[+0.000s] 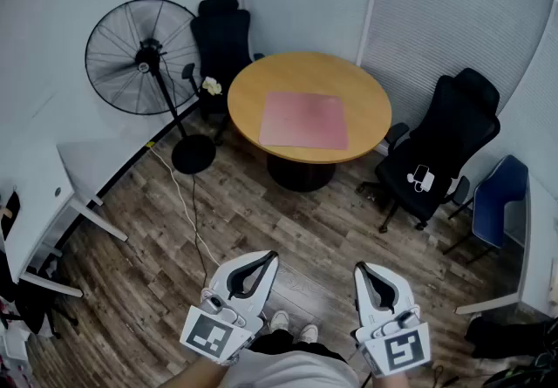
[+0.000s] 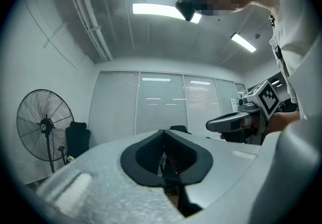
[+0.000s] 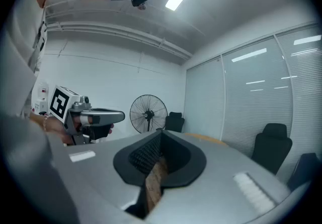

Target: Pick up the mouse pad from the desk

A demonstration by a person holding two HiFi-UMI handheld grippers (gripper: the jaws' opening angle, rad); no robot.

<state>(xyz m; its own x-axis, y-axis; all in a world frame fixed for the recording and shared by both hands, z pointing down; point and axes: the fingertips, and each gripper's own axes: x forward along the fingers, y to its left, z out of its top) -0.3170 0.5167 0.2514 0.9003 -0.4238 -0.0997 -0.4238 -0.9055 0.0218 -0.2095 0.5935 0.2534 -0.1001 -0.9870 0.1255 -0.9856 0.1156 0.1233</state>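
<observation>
We hold both grippers low, close to our body, side by side over the wood floor (image 1: 288, 221). Left gripper (image 1: 271, 256): jaws pressed together, nothing btw them. Right gripper (image 1: 359, 267): same, jaws closed and empty. Both point fwd, roughly level.

The mouse pad (image 1: 304, 120) is pink & rectangular, lying flat on the round table (image 1: 253, 85), well ahead of both grippers and approx. in line w/ the gap btw them. Neither gripper touches it.

The standing fan (image 1: 139, 55) is ahead and to the left of the left gripper. A black office chair (image 1: 453, 133) is ahead-right of the right gripper, w/ a small white item (image 1: 421, 177) on its seat. A second black chair (image 1: 222, 29) stands beyond the table, on the fan side. A blue chair (image 1: 497, 199) is out to the right gripper's right.
</observation>
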